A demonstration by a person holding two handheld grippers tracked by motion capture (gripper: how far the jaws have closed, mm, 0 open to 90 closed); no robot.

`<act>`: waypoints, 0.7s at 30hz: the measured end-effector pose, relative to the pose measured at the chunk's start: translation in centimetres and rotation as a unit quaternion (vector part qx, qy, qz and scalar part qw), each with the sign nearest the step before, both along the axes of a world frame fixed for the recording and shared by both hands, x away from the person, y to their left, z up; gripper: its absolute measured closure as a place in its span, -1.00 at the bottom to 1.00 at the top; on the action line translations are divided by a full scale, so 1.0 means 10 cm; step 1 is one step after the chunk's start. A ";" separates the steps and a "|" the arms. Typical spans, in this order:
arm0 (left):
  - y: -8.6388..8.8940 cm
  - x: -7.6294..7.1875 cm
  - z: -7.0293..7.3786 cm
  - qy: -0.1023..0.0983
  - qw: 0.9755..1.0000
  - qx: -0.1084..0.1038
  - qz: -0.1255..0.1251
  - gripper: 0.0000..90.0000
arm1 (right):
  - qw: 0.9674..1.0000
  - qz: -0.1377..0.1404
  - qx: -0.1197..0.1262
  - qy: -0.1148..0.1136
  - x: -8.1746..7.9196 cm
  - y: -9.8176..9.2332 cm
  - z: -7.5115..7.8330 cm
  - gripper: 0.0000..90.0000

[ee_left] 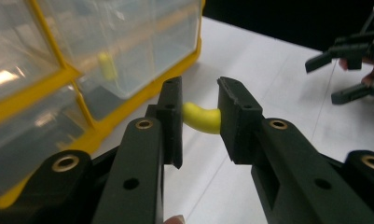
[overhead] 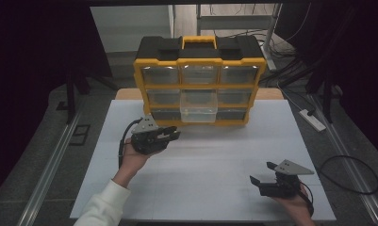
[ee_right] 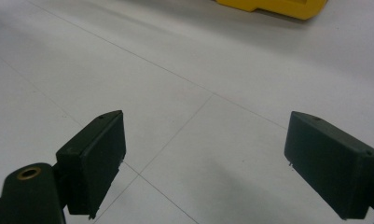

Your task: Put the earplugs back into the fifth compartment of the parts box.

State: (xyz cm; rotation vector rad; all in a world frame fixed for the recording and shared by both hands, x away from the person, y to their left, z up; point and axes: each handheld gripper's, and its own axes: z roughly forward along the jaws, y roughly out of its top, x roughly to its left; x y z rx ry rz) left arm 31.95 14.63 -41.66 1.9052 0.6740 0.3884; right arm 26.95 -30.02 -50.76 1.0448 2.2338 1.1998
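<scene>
Before the drawer cabinet [overhead: 199,80] | left gripper [ee_left: 199,100] raised, level, fingers pinching yellow piece [ee_left: 202,117] | right gripper [ee_right: 205,163] low, fingers spread

I can't read any words, numbers or signs here. The yellow and black drawer box [overhead: 199,80] at the far side of the table has no label I can make out, and its see-through drawers are plain.
</scene>
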 end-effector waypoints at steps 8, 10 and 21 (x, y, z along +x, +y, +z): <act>0.05 -0.03 0.22 -0.025 0.999 -0.018 0.018 0.57 | 1.000 0.002 0.006 -0.002 0.00 0.00 0.01 -0.71; 0.03 -0.01 0.29 -0.031 0.999 -0.017 0.018 0.57 | 1.000 0.003 0.006 -0.002 0.00 0.00 0.01 -0.71; -0.12 0.31 0.67 -0.045 0.999 -0.020 0.022 0.55 | 1.000 0.005 0.006 -0.002 -0.01 0.00 0.01 -0.71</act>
